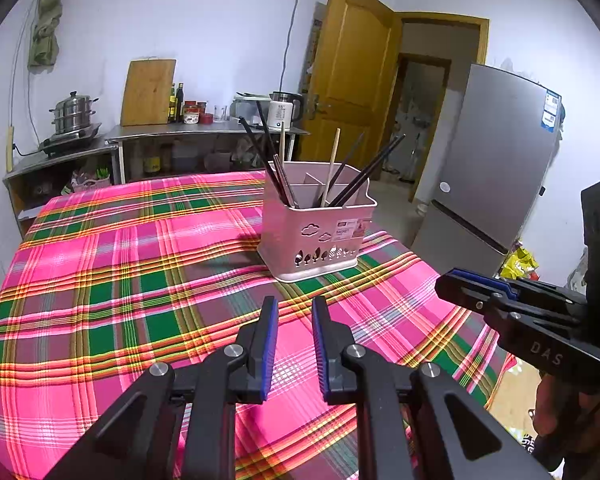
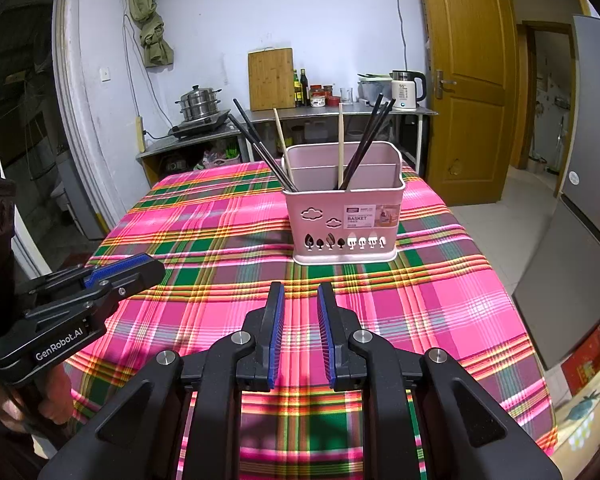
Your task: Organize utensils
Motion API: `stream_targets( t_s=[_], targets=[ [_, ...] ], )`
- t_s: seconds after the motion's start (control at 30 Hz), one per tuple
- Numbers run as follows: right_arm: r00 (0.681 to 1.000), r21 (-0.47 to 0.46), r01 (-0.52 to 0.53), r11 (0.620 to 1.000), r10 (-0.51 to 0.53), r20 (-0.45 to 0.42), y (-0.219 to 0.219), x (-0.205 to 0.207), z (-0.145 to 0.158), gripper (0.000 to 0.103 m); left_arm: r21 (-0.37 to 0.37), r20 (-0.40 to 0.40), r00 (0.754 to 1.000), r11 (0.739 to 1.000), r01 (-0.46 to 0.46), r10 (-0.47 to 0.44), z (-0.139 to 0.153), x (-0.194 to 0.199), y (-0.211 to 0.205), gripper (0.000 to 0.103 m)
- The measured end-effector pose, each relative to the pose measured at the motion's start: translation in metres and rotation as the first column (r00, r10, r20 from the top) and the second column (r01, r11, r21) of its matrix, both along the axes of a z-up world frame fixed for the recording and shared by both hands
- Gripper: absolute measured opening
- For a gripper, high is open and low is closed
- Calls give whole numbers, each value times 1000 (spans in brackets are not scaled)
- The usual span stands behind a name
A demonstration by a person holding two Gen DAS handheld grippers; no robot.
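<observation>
A pink utensil basket (image 1: 320, 236) (image 2: 346, 216) stands upright on the plaid tablecloth, beyond both grippers. Black chopsticks (image 1: 268, 160) (image 2: 260, 148) lean out of its left compartment. More black chopsticks (image 1: 368, 172) (image 2: 366, 140) and a wooden chopstick (image 1: 332, 168) (image 2: 340, 144) stand in its right compartment; another wooden stick (image 2: 281, 136) stands behind. My left gripper (image 1: 295, 312) is open and empty above the cloth, short of the basket. My right gripper (image 2: 300, 300) is open and empty too. Each gripper shows from the side in the other view, the right one (image 1: 456, 284), the left one (image 2: 140, 268).
The table (image 1: 100, 280) (image 2: 440, 312) wears a pink and green plaid cloth. Behind stand a steel counter (image 2: 332, 110) with a cutting board, bottles, kettle and a steamer pot (image 2: 200, 104). A grey fridge (image 1: 496, 168) stands right, beside a wooden door (image 2: 468, 80).
</observation>
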State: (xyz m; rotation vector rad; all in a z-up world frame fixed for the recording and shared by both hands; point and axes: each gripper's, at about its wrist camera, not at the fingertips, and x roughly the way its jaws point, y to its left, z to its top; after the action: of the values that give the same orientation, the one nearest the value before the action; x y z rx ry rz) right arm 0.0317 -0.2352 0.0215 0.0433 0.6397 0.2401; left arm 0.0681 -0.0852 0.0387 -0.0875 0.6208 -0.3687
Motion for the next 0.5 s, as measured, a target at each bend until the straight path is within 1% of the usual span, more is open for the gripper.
stream_targets(
  t_s=[0.5],
  targets=[
    [1000, -1, 1, 1000, -1, 0, 0, 0, 0, 17, 0, 2, 1000, 1000, 3, -3, 0, 0, -1, 16]
  ],
)
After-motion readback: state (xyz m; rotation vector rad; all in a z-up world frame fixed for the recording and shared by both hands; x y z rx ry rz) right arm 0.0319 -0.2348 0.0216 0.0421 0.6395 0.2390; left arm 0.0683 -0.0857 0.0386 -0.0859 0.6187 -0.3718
